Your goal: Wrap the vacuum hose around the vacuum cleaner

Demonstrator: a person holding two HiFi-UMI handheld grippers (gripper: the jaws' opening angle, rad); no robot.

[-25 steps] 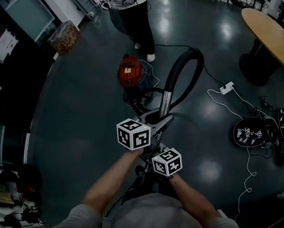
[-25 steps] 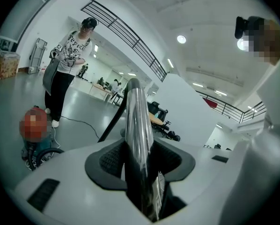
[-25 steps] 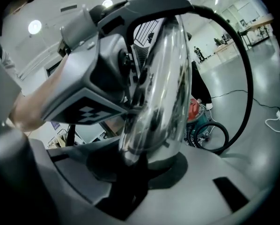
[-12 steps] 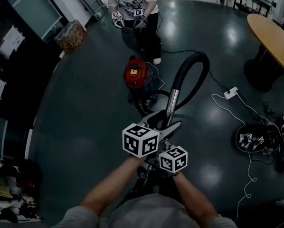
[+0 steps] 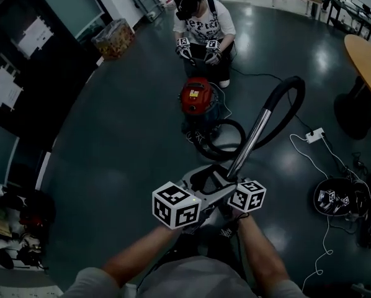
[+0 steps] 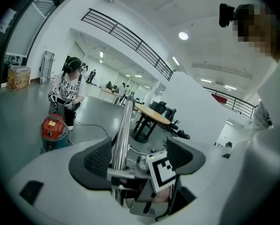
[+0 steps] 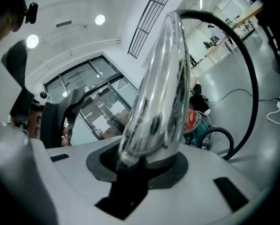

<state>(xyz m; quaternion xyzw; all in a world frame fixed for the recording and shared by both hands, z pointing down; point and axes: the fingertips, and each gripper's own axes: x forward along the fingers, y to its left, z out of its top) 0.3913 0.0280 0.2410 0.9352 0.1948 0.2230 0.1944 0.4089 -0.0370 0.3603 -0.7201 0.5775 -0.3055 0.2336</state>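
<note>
A dark, glossy floor [image 5: 111,166] spreads across a large open hall. Closest in, both bare forearms reach forward and slightly inward, so the two hands sit side by side. The left gripper [image 5: 213,180] points up and to the right; its jaws stand wide apart, with the chrome wand [image 6: 121,130] running just beside one pad, unclamped. The right gripper [image 5: 238,177] sits just to its right, clenched on the lower end of that wand [image 7: 158,78], which rises tilted towards the right. From the wand's top, the black vacuum hose [image 5: 291,98] arches over and drops back in a loop on the floor to the vacuum cleaner [image 5: 196,98], a red-topped canister standing well ahead of the grippers. The hose is not around the canister. Just behind it, a second person [image 5: 204,27] crouches with marker-cube grippers over it. A white power strip [image 5: 314,135] lies to the right, and a round wooden table [image 5: 365,51] stands further right.

A second ago the left gripper was gripping the wand; it has since let go. The wand leans further right, and the other person, then standing further back, is now down at the canister.
</note>
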